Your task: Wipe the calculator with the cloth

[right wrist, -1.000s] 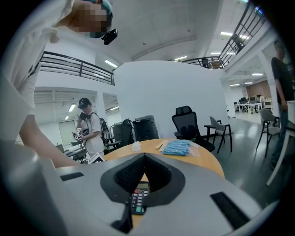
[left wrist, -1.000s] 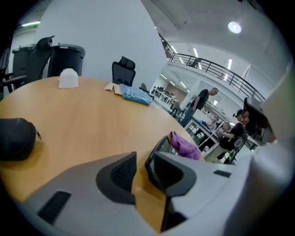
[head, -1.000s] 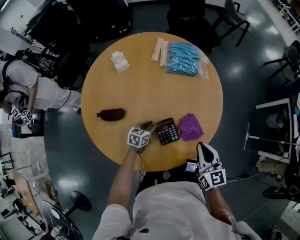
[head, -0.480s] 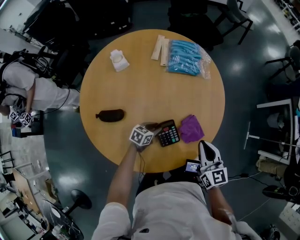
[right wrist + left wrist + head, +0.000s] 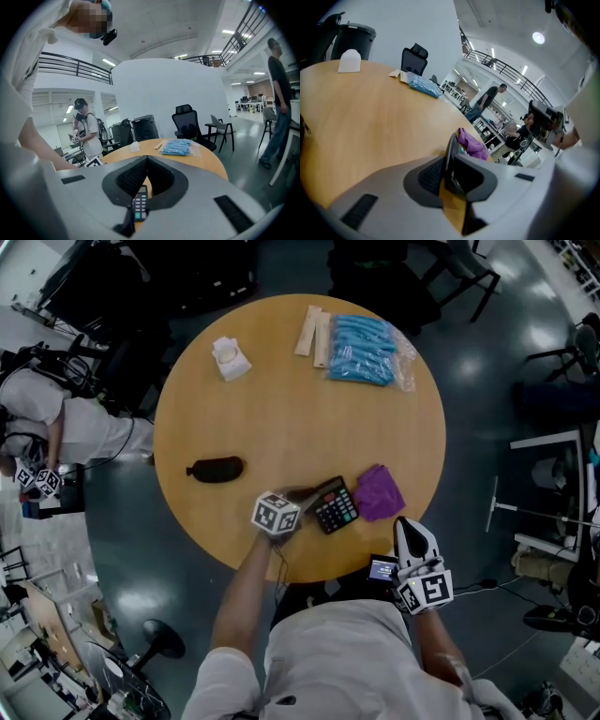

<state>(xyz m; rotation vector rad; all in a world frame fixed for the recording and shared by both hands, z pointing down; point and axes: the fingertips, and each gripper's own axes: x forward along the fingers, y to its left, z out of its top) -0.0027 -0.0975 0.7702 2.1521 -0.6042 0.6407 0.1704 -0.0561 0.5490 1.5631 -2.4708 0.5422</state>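
The work is at its opening step: securing the calculator (image 5: 336, 506) so that it can be wiped. It lies near the edge of the round table (image 5: 281, 390) closest to the person. The left gripper (image 5: 302, 495) comes at the calculator from its left side, pointing down at a slant. Its jaws have just been closing and the calculator's left edge stands between them. In the left gripper view that edge shows as a thin dark slab pinched between the two pads and tipped up off the wood, so I judge it to be grasped rather than merely straddled. The purple cloth (image 5: 380, 493) sits crumpled just beside the calculator on its right, either touching it or very nearly so, and nothing holds it. The right gripper (image 5: 410, 529) hangs below and to the right of the calculator, off the table edge and close to the person's body. Its jaws are clenched together on nothing, and the calculator's keys appear beyond and below their tips. No wiping is under way. The next move likely falls to the right gripper: it needs to part its jaws, reach forward past the calculator's right side to the cloth, and pinch a good fold of it. The left should meanwhile keep the calculator steady with its keys facing up. The main risk is the calculator slipping or twisting in such an edge-on grip once the cloth presses on it.
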